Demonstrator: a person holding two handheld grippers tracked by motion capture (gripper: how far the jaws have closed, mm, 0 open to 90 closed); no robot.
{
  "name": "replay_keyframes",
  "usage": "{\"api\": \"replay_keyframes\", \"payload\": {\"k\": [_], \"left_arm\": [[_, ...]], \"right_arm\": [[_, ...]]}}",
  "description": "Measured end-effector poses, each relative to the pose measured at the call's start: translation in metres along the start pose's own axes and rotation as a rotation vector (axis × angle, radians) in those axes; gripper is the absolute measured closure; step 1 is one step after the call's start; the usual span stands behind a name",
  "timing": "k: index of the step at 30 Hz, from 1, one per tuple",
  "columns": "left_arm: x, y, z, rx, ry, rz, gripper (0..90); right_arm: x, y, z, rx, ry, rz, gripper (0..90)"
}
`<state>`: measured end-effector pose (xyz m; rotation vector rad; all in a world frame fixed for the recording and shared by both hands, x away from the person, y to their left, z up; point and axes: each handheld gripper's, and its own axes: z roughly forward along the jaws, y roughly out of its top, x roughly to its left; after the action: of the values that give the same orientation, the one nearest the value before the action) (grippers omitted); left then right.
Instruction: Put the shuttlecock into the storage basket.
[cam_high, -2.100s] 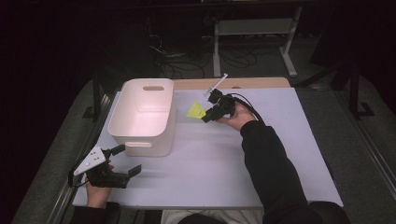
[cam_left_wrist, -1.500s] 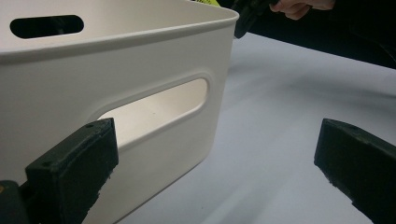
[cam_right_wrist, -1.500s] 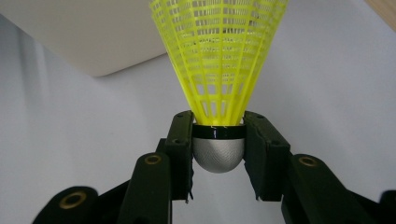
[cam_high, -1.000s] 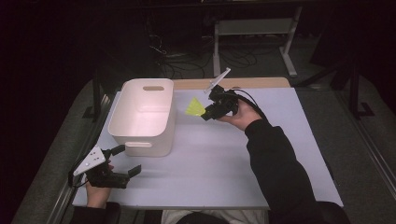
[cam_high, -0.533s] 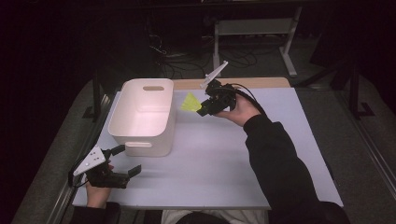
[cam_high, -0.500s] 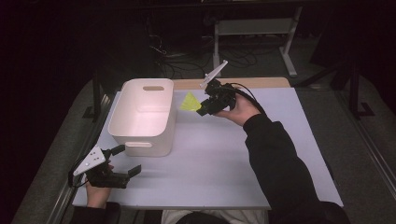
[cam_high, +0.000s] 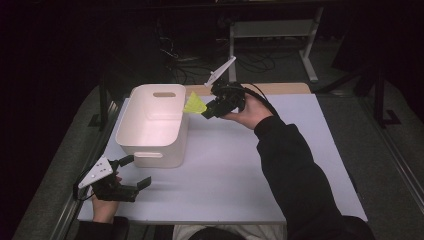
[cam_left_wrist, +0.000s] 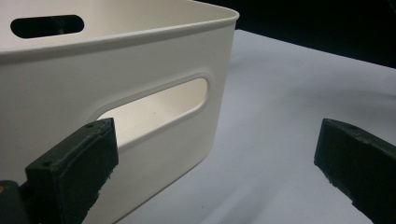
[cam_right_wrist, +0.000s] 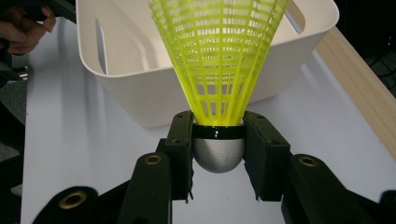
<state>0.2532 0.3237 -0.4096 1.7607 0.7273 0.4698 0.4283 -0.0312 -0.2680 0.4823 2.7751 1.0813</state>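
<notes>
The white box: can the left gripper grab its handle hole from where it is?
Probably yes. The left gripper is open right by the white box, one jaw already at the handle hole, with nothing between them.

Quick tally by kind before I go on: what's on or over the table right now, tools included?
Shuttlecock, yellow: 1
Bin, white: 1
Hand-held grippers: 2 (left hand-held gripper, right hand-held gripper)
Total: 4
</notes>
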Motion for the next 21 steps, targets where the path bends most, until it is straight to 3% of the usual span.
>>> {"api": "replay_keyframes", "payload": {"k": [21], "left_arm": [[0.000, 0.000, 0.000, 0.003, 0.002, 0.000, 0.0]], "right_arm": [[0.008, 0.023, 0.008, -0.017, 0.029, -0.030, 63.0]]}}
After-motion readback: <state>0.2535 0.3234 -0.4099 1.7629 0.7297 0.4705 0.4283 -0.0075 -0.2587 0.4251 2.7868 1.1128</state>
